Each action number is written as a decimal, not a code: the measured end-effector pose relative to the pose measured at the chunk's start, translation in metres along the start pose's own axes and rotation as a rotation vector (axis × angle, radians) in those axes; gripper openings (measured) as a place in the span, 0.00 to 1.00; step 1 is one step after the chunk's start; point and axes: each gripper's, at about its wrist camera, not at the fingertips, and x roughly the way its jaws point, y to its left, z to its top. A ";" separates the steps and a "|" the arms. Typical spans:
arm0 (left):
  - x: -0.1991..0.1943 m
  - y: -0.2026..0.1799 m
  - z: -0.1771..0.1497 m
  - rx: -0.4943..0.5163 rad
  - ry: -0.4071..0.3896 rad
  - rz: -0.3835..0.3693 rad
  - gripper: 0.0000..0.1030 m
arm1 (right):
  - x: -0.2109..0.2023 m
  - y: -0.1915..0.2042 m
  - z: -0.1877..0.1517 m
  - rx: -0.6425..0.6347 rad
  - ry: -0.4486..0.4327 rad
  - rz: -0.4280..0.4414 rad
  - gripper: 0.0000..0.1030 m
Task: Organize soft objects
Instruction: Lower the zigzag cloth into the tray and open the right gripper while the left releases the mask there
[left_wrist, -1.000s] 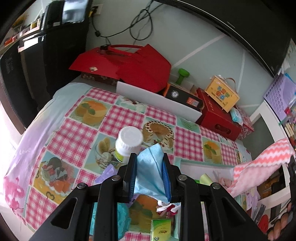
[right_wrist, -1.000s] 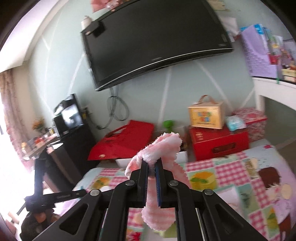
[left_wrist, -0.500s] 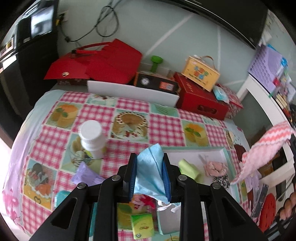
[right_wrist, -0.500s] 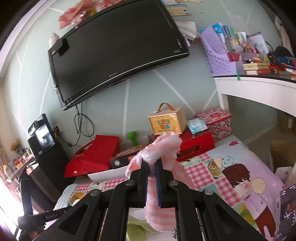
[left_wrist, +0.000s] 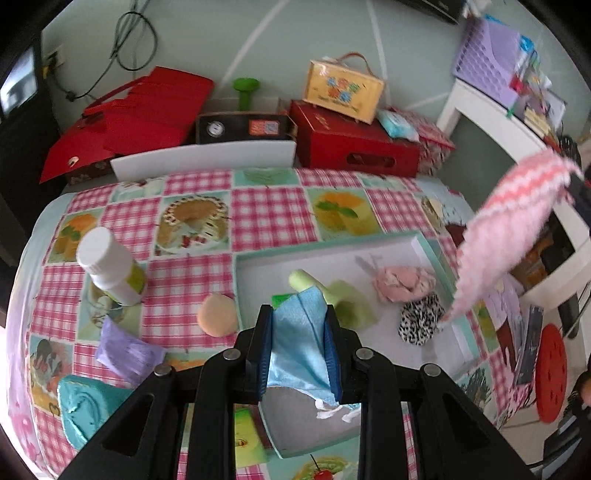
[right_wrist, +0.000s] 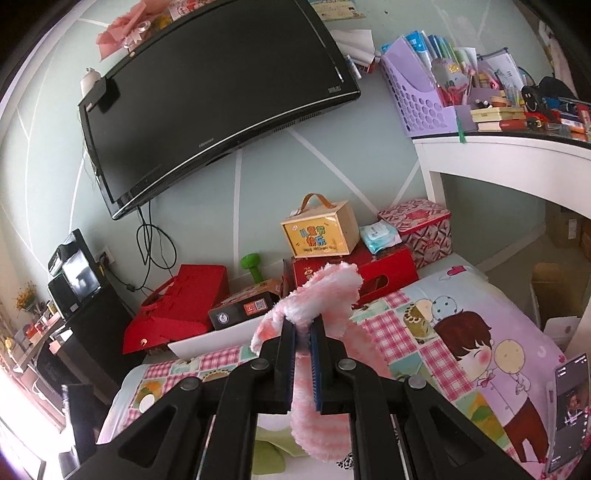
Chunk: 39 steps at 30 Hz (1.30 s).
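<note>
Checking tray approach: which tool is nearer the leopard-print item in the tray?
Right. Its tool dangles the pink fuzzy cloth, whose tip nearly touches the leopard-print item; the left tool, gripping blue cloth, sits farther left.

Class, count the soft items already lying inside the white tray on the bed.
3: a green cloth at the middle, a pink scrunchie to its right, a leopard-print piece nearer the camera. The left gripper may hide others.
</note>
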 end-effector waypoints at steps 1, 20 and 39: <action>0.004 -0.004 -0.001 0.012 0.011 0.002 0.26 | 0.001 0.001 -0.001 -0.003 0.006 0.003 0.08; 0.057 -0.002 -0.014 -0.020 0.139 0.031 0.26 | 0.074 0.012 -0.049 -0.076 0.297 -0.021 0.08; 0.081 -0.001 -0.022 -0.011 0.219 0.050 0.26 | 0.135 -0.003 -0.109 -0.166 0.631 -0.161 0.09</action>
